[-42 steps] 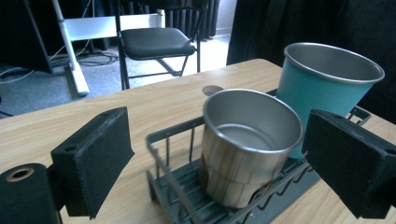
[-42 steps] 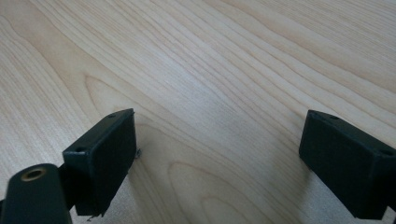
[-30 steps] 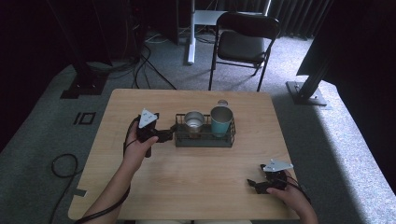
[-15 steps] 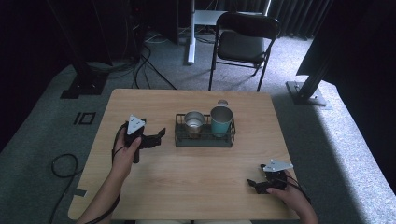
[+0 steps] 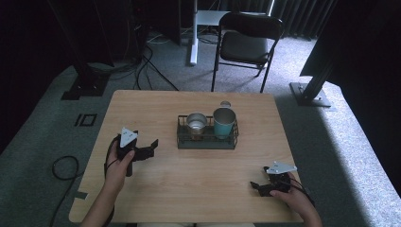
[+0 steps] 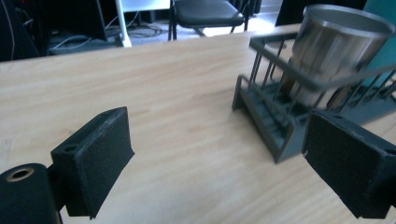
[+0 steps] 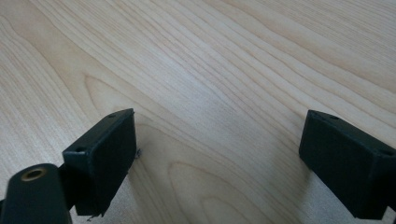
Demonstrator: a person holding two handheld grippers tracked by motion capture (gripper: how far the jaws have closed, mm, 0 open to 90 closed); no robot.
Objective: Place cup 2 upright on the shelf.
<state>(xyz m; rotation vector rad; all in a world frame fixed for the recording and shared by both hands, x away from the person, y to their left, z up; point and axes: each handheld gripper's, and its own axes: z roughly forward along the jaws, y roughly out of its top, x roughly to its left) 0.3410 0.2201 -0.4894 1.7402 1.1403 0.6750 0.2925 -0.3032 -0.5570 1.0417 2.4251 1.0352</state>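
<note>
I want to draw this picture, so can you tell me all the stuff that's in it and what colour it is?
Table: one, light wood, middle of the room.
Wire rack: one, dark grey, middle of the table.
Metal cup: one, silver, left part of the rack.
Teal cup: one, teal, right part of the rack.
Folding chair: one, black, beyond the table.
Cables: several, black, on the grey carpet at far left.
Left claw: one, black, open, left of the rack, holding nothing.
Right claw: one, black, open, near right corner, holding nothing.
</note>
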